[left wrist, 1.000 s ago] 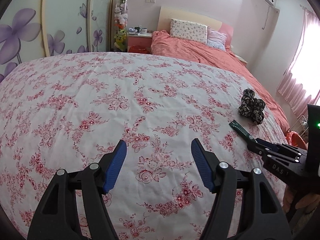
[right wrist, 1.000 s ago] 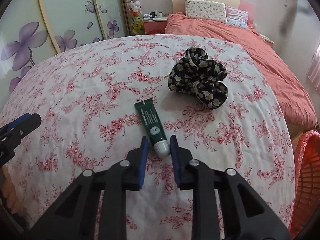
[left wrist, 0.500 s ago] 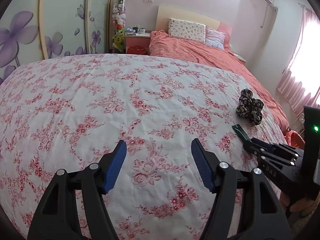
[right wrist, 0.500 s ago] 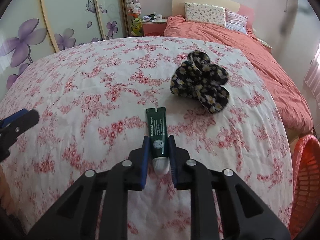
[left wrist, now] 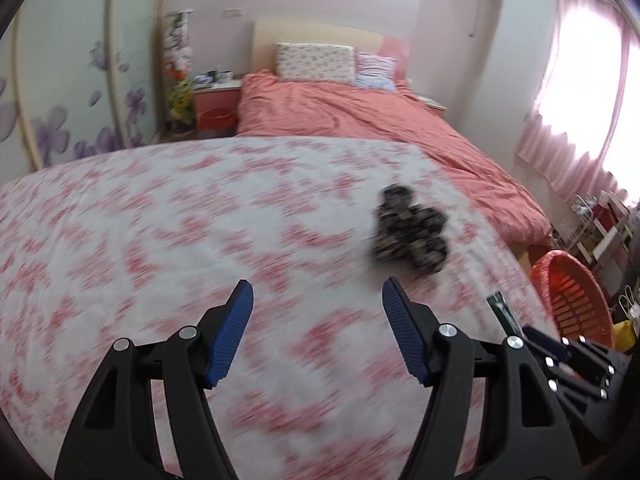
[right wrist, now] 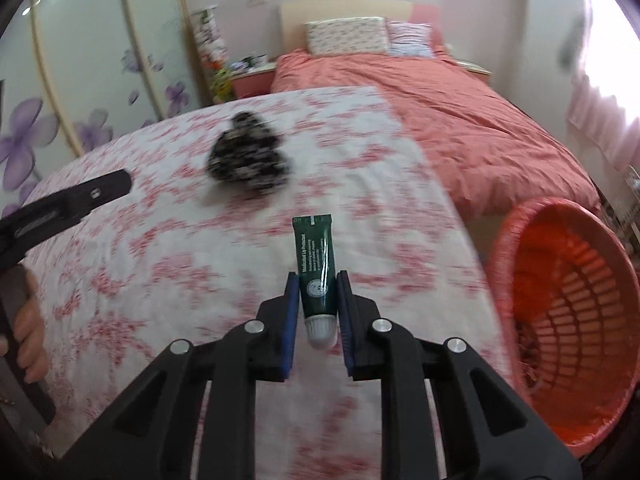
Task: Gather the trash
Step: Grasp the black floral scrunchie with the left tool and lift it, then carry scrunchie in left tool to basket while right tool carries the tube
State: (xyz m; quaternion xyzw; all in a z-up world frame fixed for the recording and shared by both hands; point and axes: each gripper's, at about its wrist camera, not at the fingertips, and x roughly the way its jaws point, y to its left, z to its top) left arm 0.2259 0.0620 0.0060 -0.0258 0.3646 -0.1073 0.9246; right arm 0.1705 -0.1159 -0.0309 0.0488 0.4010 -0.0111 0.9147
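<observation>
My right gripper (right wrist: pixel 318 284) is shut on a dark green tube (right wrist: pixel 315 258) with a white cap, held above the floral sheet (right wrist: pixel 160 264). The tube's tip also shows in the left wrist view (left wrist: pixel 500 310), sticking out of the right gripper (left wrist: pixel 532 334). An orange-red slatted basket (right wrist: pixel 576 320) stands on the floor just right of the bed edge; it also shows in the left wrist view (left wrist: pixel 576 292). My left gripper (left wrist: pixel 318 304) is open and empty over the sheet, and appears at the left edge of the right wrist view (right wrist: pixel 68 200).
A black floral fabric bundle (right wrist: pixel 248 158) lies on the sheet beyond the tube, also in the left wrist view (left wrist: pixel 412 234). A salmon duvet (left wrist: pixel 360 120) and pillows lie farther back. Pink curtains (left wrist: pixel 580 100) hang at the right. Both views are motion-blurred.
Both grippers have swung right. The right gripper has lifted the tube off the sheet toward the basket, which now fills the right side of its view. The left gripper stays open.
</observation>
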